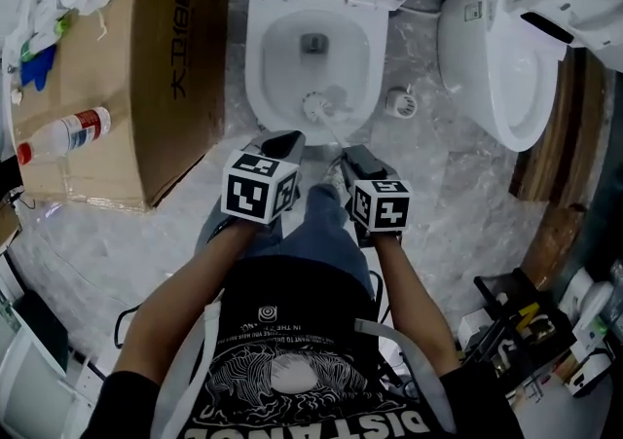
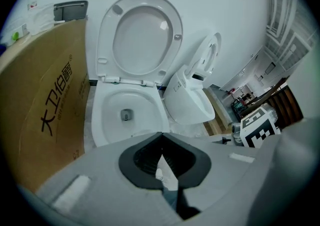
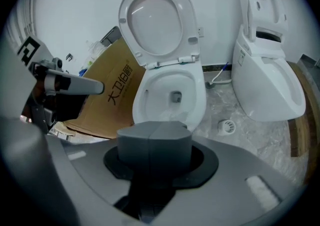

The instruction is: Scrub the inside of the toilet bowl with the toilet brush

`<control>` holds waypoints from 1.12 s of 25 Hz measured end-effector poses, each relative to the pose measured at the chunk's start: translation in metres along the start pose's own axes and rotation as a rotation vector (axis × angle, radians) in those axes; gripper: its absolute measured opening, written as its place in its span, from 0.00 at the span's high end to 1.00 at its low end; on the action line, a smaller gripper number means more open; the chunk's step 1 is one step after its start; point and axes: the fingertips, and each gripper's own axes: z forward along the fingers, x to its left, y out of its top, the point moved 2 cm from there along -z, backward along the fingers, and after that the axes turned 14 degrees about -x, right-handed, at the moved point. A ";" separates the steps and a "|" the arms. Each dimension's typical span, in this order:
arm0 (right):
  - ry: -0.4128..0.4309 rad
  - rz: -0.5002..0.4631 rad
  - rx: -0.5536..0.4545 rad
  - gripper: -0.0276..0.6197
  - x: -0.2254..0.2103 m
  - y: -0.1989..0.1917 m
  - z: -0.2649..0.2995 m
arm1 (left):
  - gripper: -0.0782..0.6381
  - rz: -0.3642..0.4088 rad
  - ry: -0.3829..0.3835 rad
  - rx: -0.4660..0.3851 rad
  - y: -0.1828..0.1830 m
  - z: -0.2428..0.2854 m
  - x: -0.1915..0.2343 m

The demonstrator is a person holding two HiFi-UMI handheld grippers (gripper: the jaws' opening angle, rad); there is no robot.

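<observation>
The open toilet bowl (image 1: 255, 67) stands ahead with its seat and lid raised; it also shows in the left gripper view as the bowl (image 2: 100, 115) and in the right gripper view as the bowl (image 3: 200, 94). The white head of the toilet brush (image 1: 316, 104) rests inside the bowl against the near wall. Its thin handle slants back to my right gripper (image 1: 348, 157), which is shut on it; in the right gripper view the shut right gripper (image 3: 155, 130) hides the handle. My left gripper (image 1: 284, 143) hovers at the bowl's near rim, beside the brush. Its tips meet in the left gripper view (image 2: 161, 137).
A large cardboard box (image 1: 165, 67) lies left of the toilet, with a plastic bottle (image 1: 63, 135) and clutter on it. A second white toilet (image 1: 506, 48) stands to the right. A small round white holder (image 1: 399, 101) sits on the marble floor between them. Wooden boards (image 1: 560, 135) lean at far right.
</observation>
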 end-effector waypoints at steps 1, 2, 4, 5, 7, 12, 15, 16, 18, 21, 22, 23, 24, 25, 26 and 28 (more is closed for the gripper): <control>0.012 0.004 0.000 0.73 0.006 0.000 0.003 | 0.90 -0.003 0.003 -0.003 0.000 -0.001 0.002; 0.023 0.009 -0.001 0.73 0.013 0.001 0.007 | 0.90 -0.004 0.005 -0.005 0.001 -0.002 0.005; 0.045 0.020 -0.004 0.73 0.024 0.005 0.014 | 0.90 -0.009 0.010 -0.006 0.001 -0.005 0.009; 0.054 0.024 -0.008 0.73 0.030 0.008 0.018 | 0.90 -0.011 0.013 -0.006 0.002 -0.006 0.012; 0.071 0.030 -0.019 0.73 0.040 0.017 0.027 | 0.90 -0.013 0.017 -0.005 0.004 -0.008 0.017; 0.094 0.043 -0.059 0.73 0.062 0.042 0.051 | 0.90 -0.011 0.025 -0.007 0.011 -0.014 0.034; 0.092 0.047 -0.079 0.73 0.065 0.054 0.058 | 0.90 -0.011 0.025 -0.004 0.013 -0.015 0.041; 0.088 0.049 -0.085 0.73 0.064 0.057 0.059 | 0.90 -0.010 0.024 0.000 0.013 -0.015 0.042; 0.075 0.054 -0.097 0.73 0.060 0.060 0.058 | 0.90 -0.008 0.019 0.008 0.013 -0.013 0.044; 0.044 0.072 -0.096 0.73 0.046 0.057 0.056 | 0.90 -0.005 0.009 0.012 0.014 -0.010 0.043; 0.033 0.077 -0.090 0.73 0.041 0.054 0.055 | 0.90 -0.004 0.007 0.012 0.015 -0.008 0.043; 0.024 0.079 -0.082 0.73 0.037 0.051 0.054 | 0.90 -0.003 0.005 0.013 0.015 -0.007 0.042; 0.016 0.080 -0.073 0.73 0.033 0.047 0.054 | 0.90 -0.001 0.005 0.015 0.015 -0.007 0.042; 0.010 0.081 -0.065 0.73 0.029 0.044 0.053 | 0.90 0.000 0.004 0.018 0.015 -0.006 0.041; 0.006 0.081 -0.058 0.73 0.027 0.041 0.054 | 0.90 0.002 0.002 0.021 0.014 -0.005 0.041; 0.002 0.082 -0.046 0.73 0.025 0.035 0.056 | 0.90 0.008 -0.004 0.030 0.014 -0.005 0.042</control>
